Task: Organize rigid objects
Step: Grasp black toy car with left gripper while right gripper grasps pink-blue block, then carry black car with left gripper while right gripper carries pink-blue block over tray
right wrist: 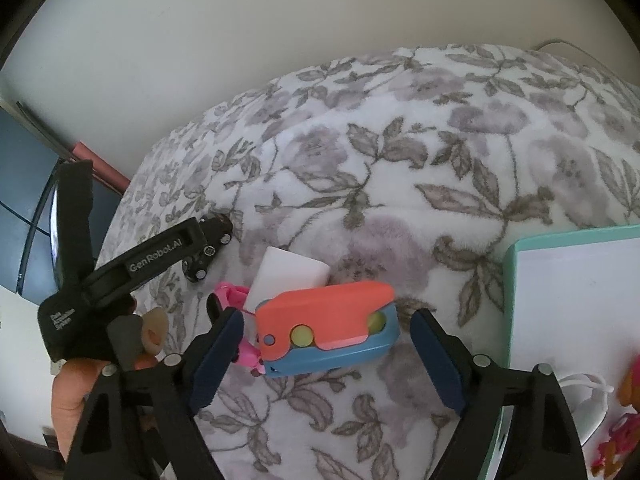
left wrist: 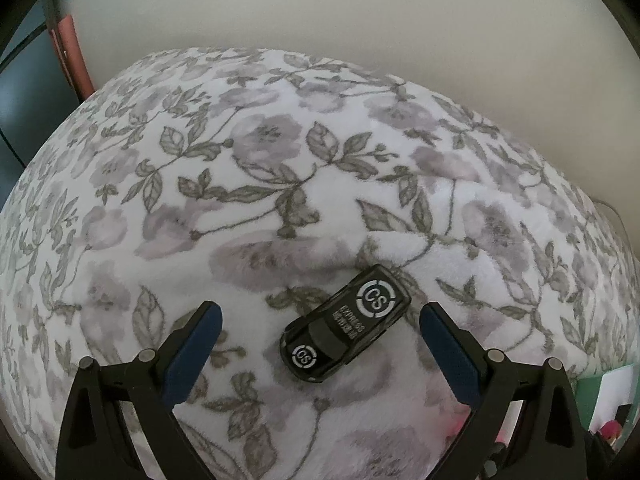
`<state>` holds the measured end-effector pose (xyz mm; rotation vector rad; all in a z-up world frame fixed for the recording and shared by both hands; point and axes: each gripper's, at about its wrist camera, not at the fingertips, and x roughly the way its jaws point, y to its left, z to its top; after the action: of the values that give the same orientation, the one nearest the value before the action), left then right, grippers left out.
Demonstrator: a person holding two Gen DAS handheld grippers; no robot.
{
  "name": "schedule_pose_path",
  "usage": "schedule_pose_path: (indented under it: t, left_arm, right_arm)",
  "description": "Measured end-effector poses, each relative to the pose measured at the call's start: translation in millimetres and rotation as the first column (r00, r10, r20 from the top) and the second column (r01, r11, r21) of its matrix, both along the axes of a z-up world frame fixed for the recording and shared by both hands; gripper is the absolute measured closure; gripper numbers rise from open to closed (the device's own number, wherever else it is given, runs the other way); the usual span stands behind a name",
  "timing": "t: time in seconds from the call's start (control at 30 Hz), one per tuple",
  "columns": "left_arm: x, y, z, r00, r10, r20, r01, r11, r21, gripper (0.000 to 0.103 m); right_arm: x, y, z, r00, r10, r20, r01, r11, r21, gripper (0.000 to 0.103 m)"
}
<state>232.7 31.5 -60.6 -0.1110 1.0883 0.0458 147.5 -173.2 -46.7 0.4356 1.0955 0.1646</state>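
- The things lie on a bed covered with a flowered blanket (left wrist: 280, 160), and the sorting looks barely begun: most of the toys are loose on the blanket, not in the tray.
- The left hand-held gripper (left wrist: 320, 316) is spread wide and holds nothing. A black toy car (left wrist: 346, 324) lies slantwise on the blanket between its fingers, nearer the right one and touching neither.
- The right hand-held gripper (right wrist: 326, 328) is also spread wide and empty. An orange and blue toy box (right wrist: 328, 330) sits on the blanket between its fingers, apparently not yet pinched.
- Just behind that box lie a white block (right wrist: 288, 276) and a pink toy (right wrist: 234, 298), the pink one partly covered by the box and the left finger.
- A mint-green tray (right wrist: 510, 300) rests near the right edge of the bed. A white cord (right wrist: 584, 386) and something orange and pink (right wrist: 624, 420) lie in its near part; the rest of its floor is bare.
- Judging by this, each gripper is about to close on its own toy; the car, the box, the block and the pink toy are all left to place.
- The tray is cut off at the frame's right edge, so its far side cannot be seen. The things in it are blurred and cannot be identified.
- In the right view the black car is half hidden behind the left gripper's body.
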Motion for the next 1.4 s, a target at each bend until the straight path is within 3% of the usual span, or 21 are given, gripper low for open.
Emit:
schedule_pose_path:
  t: [0.17, 0.27, 0.57, 0.83, 1.27, 1.4]
  left_arm:
    - [0.6, -4.2, -1.8, 1.0, -0.021, 0.007, 0.021, 1.0, -0.013, 0.018]
    - [-0.2, -6.5, -3.7, 0.999, -0.032, 0.005, 0.032, 0.999, -0.022, 0.035]
    - [-3.3, -12.7, 1.9, 0.999, -0.051, 0.011, 0.051, 0.999, -0.003, 0.057]
    - [-4.3, -10.7, 6.4, 0.999, -0.048, 0.001, 0.048, 0.999, -0.001, 0.068]
    - [-14.8, 0.9, 15.5, 0.999, 0.004, -0.049, -0.005, 1.0, -0.015, 0.068]
    - [-23.5, -1.8, 23.3, 0.998, 0.003, -0.06, -0.002, 1.0, 0.015, 0.068]
  right_arm:
    - [0.3, 3.6, -0.7, 1.0, 0.008, 0.004, -0.008, 1.0, -0.003, 0.021]
    - [0.5, 4.6, -1.4, 1.0, 0.005, 0.003, -0.004, 1.0, -0.013, 0.024]
    - [-0.8, 1.2, -1.5, 1.0, -0.001, 0.008, 0.002, 1.0, -0.015, 0.027]
    - [-3.1, -3.3, 0.3, 1.0, -0.017, 0.004, 0.017, 1.0, 0.004, 0.028]
    - [-17.0, -11.8, 16.1, 0.998, -0.063, -0.007, 0.063, 0.998, 0.018, 0.028]
    - [-25.1, -12.9, 23.4, 0.997, -0.072, -0.009, 0.072, 0.997, 0.021, 0.028]
